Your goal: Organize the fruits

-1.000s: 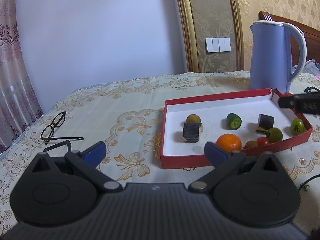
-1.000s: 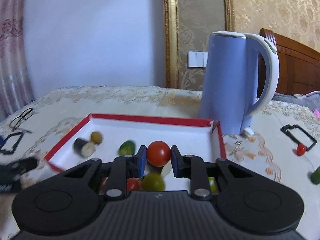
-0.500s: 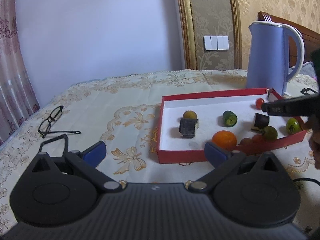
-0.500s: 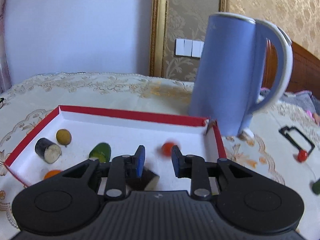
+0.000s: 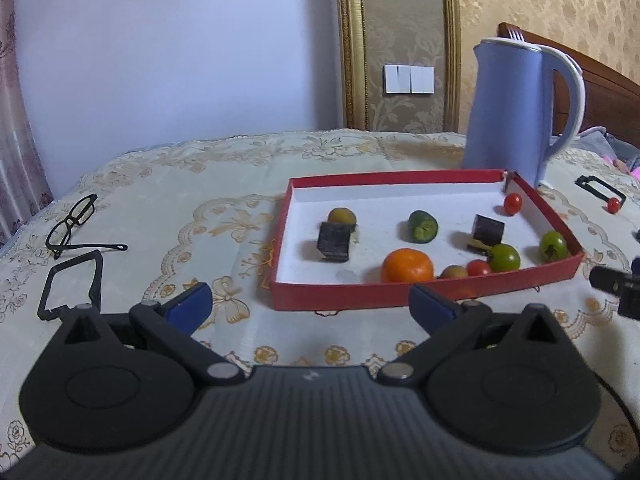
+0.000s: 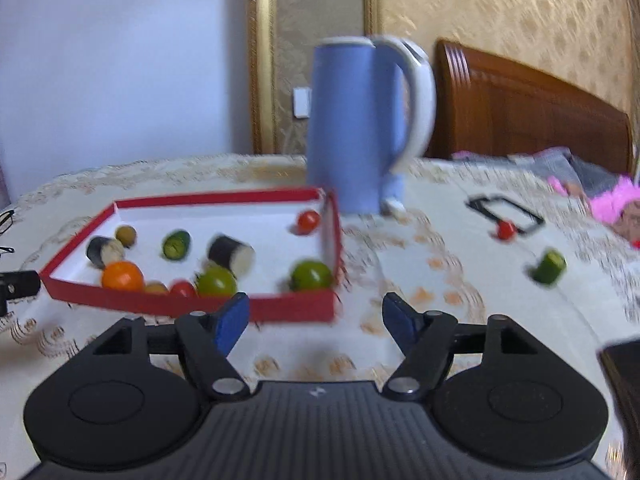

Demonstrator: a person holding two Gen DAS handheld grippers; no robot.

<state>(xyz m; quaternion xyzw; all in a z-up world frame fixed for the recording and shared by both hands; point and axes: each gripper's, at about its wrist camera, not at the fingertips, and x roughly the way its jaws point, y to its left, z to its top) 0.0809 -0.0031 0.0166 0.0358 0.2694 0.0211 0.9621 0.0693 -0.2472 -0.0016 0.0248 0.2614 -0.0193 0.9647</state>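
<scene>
A red-walled tray (image 5: 360,300) (image 6: 256,308) with a white floor holds an orange (image 5: 407,266), green fruits (image 5: 505,257), cucumber pieces (image 5: 422,227), dark chunks and a red cherry tomato (image 5: 512,203) (image 6: 308,220) near its far right corner. On the cloth right of the tray lie another cherry tomato (image 6: 505,230) and a cucumber piece (image 6: 549,266). My left gripper (image 5: 310,304) is open and empty in front of the tray. My right gripper (image 6: 316,318) is open and empty by the tray's near right corner.
A blue kettle (image 5: 516,108) (image 6: 360,124) stands behind the tray. Glasses (image 5: 74,222) and a black wire frame (image 5: 70,280) lie at the left. Another black frame (image 6: 506,210) lies at the right. A wooden headboard (image 6: 528,108) and pink items (image 6: 612,204) are at far right.
My right gripper let go of the cherry tomato into the tray, opened wide, and pulled back and to the right. The left view shifted slightly.
</scene>
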